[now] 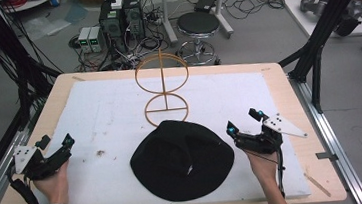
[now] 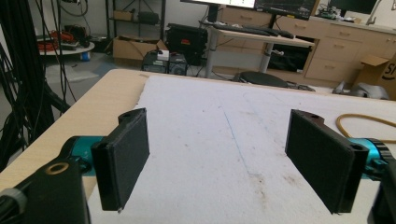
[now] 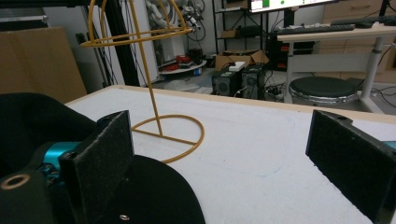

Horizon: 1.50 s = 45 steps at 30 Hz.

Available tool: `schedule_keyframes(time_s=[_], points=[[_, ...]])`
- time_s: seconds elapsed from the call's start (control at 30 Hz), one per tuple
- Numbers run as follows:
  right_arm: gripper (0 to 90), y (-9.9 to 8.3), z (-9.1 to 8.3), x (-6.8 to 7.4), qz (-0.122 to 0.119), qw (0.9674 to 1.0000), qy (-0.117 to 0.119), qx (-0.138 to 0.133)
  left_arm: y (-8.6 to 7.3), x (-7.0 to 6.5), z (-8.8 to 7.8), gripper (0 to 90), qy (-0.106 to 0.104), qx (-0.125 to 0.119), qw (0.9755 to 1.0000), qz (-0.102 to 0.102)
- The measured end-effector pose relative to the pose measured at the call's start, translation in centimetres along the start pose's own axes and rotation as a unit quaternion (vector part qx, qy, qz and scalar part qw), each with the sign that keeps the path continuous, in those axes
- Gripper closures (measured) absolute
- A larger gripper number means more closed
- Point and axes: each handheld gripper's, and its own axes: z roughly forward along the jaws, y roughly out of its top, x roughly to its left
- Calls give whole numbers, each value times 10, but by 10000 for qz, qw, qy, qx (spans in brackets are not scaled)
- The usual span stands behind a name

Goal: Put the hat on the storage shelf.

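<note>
A black brimmed hat [image 1: 182, 159] lay flat on the white mat [image 1: 110, 119], just in front of a gold wire stand [image 1: 163, 86]. The right gripper [image 1: 243, 121], jaws wide and empty, sat just beside the brim, nearer than the left gripper [image 1: 54, 141], equally open and empty.

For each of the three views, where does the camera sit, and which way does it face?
High view: above the near edge, looking down at the hat, wire stand, both hands and grippers.
Left gripper view: rides the left gripper, faces across the white mat; open jaws show.
Right gripper view: rides the right gripper, open jaws.
All share the stand.
</note>
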Motion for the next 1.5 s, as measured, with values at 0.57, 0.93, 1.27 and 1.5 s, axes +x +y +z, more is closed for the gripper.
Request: schedule_keyframes(time_s=[0.57, 0.93, 1.27, 1.5], points=[[66, 3, 5, 7, -217, 9972, 661, 279, 0, 0, 1, 222, -29, 34, 10000, -23], [65, 2, 11, 20, -433, 9906, 1235, 396, -1, 0, 2, 222, -58, 63, 9999, -73], [65, -1, 15, 27, -563, 9828, 1663, 580, -1, 1, 2, 222, -65, 66, 9999, -100], [65, -5, 21, 34, -714, 9775, 1827, 782, -1, 1, 2, 222, -68, 71, 9999, -101]])
